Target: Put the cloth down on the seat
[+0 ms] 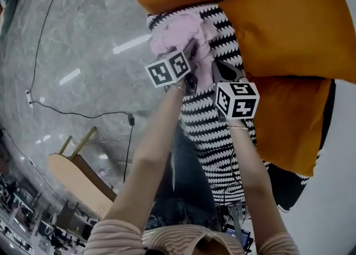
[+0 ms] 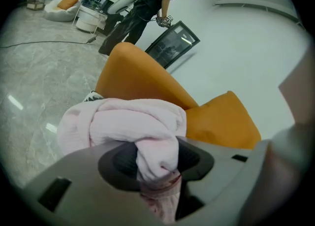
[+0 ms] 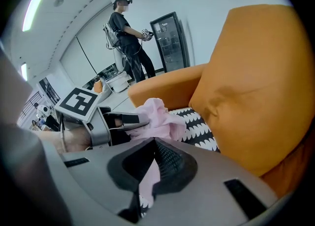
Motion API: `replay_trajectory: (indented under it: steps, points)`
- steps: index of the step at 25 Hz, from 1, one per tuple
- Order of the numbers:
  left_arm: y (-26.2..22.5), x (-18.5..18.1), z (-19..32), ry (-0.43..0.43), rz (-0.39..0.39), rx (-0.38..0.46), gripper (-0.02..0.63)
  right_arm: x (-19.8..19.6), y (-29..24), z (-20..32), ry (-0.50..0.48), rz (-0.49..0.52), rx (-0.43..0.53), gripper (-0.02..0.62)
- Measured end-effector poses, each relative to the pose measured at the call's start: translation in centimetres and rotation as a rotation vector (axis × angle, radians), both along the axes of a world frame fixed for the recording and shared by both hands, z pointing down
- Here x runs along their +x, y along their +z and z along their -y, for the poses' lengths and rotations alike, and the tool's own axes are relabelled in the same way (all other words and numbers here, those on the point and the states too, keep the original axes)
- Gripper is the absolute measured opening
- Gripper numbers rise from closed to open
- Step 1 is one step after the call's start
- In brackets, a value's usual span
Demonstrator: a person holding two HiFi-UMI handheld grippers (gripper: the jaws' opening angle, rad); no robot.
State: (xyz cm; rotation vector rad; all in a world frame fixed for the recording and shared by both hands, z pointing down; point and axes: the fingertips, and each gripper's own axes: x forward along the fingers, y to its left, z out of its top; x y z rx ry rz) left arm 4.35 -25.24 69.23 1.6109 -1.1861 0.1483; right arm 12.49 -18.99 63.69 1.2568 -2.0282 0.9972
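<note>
- While both claws grip it, the pink cloth (image 1: 175, 31) hangs bunched just ahead of their tips. The left gripper (image 2: 156, 158) is clamped on a thick twisted fold, and the right gripper (image 3: 150, 166) is pinched shut on a thinner edge.
- The two grips sit close side by side (so little cloth is spread between them), with the bulk on the left gripper's side.
- Below and just beyond lies the seat (image 1: 214, 131), covered in a black-and-white pattern. The cloth looks near it, though I cannot tell whether it touches.
- Farther off stands the orange back cushion (image 1: 289, 20). The coming move, I judge, is downward, short of it.
</note>
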Motion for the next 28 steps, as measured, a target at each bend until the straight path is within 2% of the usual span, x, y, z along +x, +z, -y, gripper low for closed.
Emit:
replay_trajectory:
  steps: [16,21,25,28]
  points:
    - [2.3,1.0,1.0,0.079,0.099,-0.019,0.198,-0.6,2.7,-0.1,-0.004,-0.020,-0.037,0.008]
    - [2.2,1.0,1.3,0.103,0.122,-0.061,0.202,-0.6,1.9,0.0,0.002,-0.031,-0.035,0.008]
    - [1.9,0.7,0.9,0.127,0.197,-0.100,0.234,-0.6,0.6,0.3,0.005,-0.038,-0.014,0.008]
    - [1.3,0.0,0.1,0.110,0.235,-0.114,0.277,-0.7,-0.5,0.4,0.009,-0.039,0.004,0.008]
